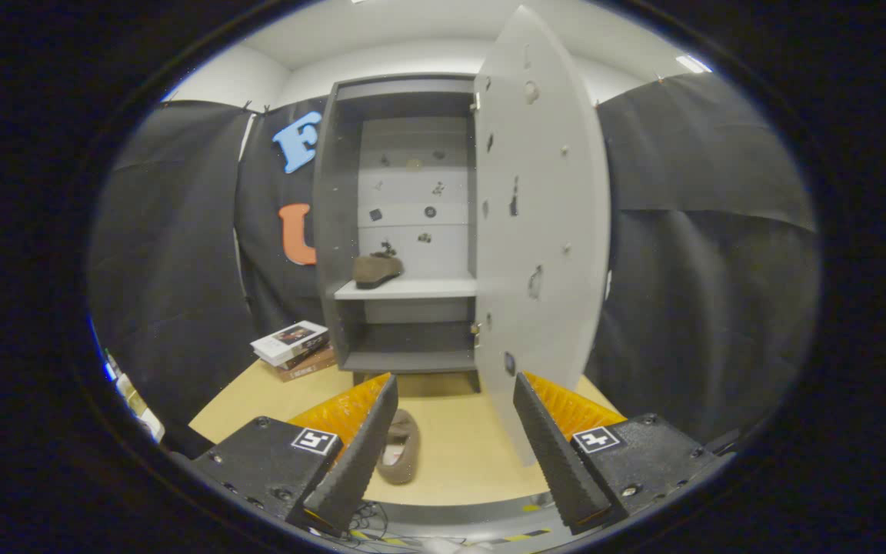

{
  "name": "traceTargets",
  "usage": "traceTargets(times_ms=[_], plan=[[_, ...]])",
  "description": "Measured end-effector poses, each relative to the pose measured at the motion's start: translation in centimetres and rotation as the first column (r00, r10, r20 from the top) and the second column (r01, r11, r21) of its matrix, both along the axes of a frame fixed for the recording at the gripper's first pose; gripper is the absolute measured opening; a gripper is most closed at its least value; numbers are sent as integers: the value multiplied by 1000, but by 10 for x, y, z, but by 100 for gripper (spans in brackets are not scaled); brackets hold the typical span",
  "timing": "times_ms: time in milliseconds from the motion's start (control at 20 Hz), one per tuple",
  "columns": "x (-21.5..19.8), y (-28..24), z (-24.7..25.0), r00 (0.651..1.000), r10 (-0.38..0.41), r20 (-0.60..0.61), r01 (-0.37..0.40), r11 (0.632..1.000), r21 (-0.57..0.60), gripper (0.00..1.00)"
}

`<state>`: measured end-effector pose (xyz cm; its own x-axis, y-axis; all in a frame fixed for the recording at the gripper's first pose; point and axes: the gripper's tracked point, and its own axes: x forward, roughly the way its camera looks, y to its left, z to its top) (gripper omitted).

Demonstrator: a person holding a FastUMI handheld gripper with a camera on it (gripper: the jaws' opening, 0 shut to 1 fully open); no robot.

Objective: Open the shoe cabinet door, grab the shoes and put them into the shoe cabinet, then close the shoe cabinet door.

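Tool (454,454) you hold gapes wide, empty, facing shoe cabinet (404,223). Door (543,231) swung open. One shoe (378,269) on cabinet's middle shelf; second shoe (399,454) on tabletop (458,454) before cabinet, beside tool's left finger.

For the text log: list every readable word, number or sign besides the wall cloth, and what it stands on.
Books beside the shoe cabinet: cover and spine print, too small to read.
Claw, open, one shoe lying between its fingers: two square coded markers, no words.
Small marks on the door: too blurred to read.
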<state>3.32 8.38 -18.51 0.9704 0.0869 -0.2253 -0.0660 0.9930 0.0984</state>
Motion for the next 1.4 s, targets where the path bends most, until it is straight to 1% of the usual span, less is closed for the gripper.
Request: traceTargets(times_ms=[100, 200, 400, 650, 800, 950, 1000, 1050, 1150, 1300, 1350, 1400], plan=[[14, 32, -28, 998, 58, -38, -57, 998, 21, 96], [33, 60, -62, 992, 96, -80, -94, 995, 33, 96], [70, 96, -130, 969, 143, -200, -132, 989, 68, 96], [110, 126, -204, 930, 181, -320, -169, 984, 64, 96], [138, 136, -242, 903, 184, -389, -164, 983, 83, 96], [162, 142, -278, 863, 181, -471, -133, 982, 133, 96], [169, 146, -284, 852, 193, -487, -133, 979, 155, 96], [177, 152, -287, 848, 203, -490, -135, 976, 172, 96], [196, 154, -290, 856, 192, -479, -125, 978, 167, 96], [209, 153, -296, 851, 170, -497, -99, 981, 165, 94], [212, 150, -300, 847, 164, -506, -88, 981, 171, 86], [212, 151, -303, 840, 185, -510, -96, 976, 196, 80]])
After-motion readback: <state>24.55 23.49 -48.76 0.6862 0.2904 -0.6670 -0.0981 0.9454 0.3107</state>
